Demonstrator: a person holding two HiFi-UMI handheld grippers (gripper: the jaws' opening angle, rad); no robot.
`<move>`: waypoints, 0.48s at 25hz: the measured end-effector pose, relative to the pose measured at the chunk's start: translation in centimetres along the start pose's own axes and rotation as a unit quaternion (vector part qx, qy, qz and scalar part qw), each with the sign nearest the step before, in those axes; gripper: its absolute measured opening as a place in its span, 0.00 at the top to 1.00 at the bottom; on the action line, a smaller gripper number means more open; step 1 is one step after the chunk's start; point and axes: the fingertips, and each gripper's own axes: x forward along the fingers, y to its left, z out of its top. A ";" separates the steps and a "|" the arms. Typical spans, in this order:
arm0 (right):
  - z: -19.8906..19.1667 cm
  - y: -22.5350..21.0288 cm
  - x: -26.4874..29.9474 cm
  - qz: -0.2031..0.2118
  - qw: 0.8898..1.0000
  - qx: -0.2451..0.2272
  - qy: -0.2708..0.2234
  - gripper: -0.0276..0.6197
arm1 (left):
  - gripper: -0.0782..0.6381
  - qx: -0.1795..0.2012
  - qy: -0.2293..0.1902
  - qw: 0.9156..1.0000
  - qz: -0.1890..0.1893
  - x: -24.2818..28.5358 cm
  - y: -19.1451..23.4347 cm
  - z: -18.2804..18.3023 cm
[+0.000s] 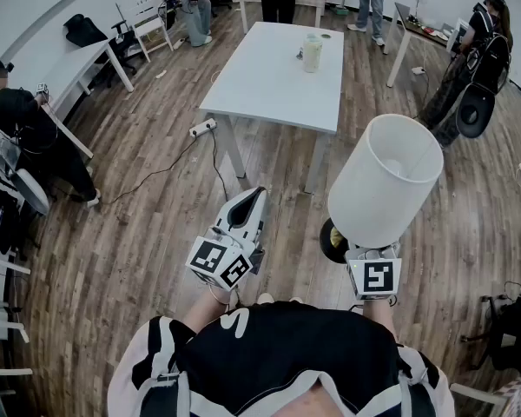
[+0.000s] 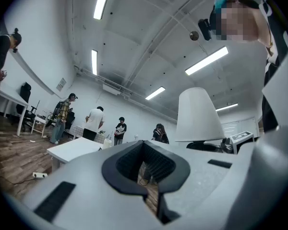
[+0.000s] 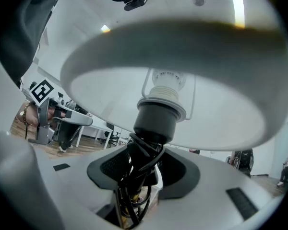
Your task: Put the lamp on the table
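The lamp has a white drum shade (image 1: 386,181) and a round black base (image 1: 331,240). It hangs tilted over the wood floor, in front of the person's chest. My right gripper (image 1: 372,254) is shut on the lamp's dark stem (image 3: 143,162), just under the bulb socket, where a black cord is wound round it. The shade (image 3: 182,75) fills the top of the right gripper view. My left gripper (image 1: 254,200) is held beside it to the left, its jaws together with nothing between them. The long white table (image 1: 269,89) stands a few steps ahead and also shows in the left gripper view (image 2: 72,150).
A pale jar (image 1: 312,55) stands at the table's far end. A power strip (image 1: 202,129) with a trailing cable lies on the floor by the table's near-left leg. Other desks, chairs and several people line the room's edges.
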 end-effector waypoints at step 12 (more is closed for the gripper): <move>0.4 1.5 1.0 0.008 1.000 0.005 -0.002 0.66 | 0.89 -0.007 -0.001 1.000 -0.003 0.0 0.9 -0.3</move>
